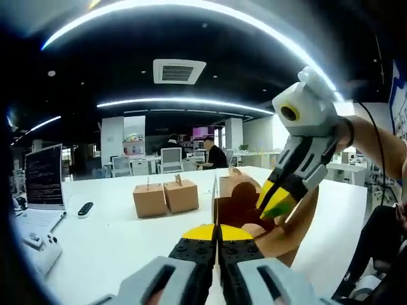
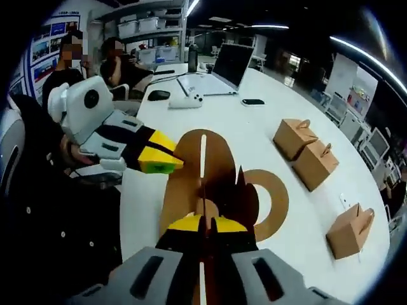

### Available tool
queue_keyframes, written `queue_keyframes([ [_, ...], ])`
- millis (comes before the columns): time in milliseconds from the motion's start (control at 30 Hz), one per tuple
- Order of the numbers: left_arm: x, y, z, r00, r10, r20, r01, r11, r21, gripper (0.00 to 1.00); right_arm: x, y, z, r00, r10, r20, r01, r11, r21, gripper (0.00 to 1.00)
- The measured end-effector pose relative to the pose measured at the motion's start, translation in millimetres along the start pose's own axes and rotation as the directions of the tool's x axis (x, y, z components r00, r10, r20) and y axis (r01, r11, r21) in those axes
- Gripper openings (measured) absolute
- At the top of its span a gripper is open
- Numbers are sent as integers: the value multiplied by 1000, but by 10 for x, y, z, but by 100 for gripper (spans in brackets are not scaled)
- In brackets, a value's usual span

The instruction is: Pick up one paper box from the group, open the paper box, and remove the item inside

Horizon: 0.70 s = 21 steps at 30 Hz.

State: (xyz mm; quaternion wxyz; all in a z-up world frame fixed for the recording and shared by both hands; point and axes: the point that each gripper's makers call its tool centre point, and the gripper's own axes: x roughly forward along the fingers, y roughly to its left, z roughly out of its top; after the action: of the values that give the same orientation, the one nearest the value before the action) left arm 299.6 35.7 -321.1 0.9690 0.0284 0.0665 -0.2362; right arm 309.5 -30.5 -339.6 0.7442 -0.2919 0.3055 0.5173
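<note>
An opened brown paper box (image 1: 236, 202) is held up over the white table (image 1: 127, 235), its flaps spread wide. My left gripper (image 1: 217, 232) is shut on a thin card edge of it at the bottom of the left gripper view. From the right, my right gripper (image 1: 275, 202) comes down and pinches another flap. In the right gripper view the unfolded box (image 2: 203, 159) lies spread ahead. My right gripper (image 2: 203, 223) is shut on its near edge, and the left gripper (image 2: 160, 160) clamps the left flap. What is inside the box is too unclear to tell.
Two closed paper boxes (image 1: 164, 197) stand further back on the table; three closed boxes (image 2: 316, 164) lie to the right in the right gripper view. An open laptop (image 1: 43, 178) and a dark remote (image 1: 85, 208) sit at the left. People sit at the table's far end (image 2: 114, 60).
</note>
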Motion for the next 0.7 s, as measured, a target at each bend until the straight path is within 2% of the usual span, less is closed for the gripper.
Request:
queue_keyframes([
  [167, -2, 29, -9, 1000, 10, -3, -10, 1000, -3, 3, -65, 71, 100, 1000, 3, 0, -3, 999, -44, 3],
  [400, -2, 35, -12, 1000, 15, -5, -15, 1000, -4, 3, -236, 172, 278, 999, 21, 47, -19, 998, -57, 3],
  [700, -18, 61, -16, 1000, 9, -6, -9, 999, -41, 3, -267, 373, 302, 998, 50, 39, -47, 995, -87, 3],
])
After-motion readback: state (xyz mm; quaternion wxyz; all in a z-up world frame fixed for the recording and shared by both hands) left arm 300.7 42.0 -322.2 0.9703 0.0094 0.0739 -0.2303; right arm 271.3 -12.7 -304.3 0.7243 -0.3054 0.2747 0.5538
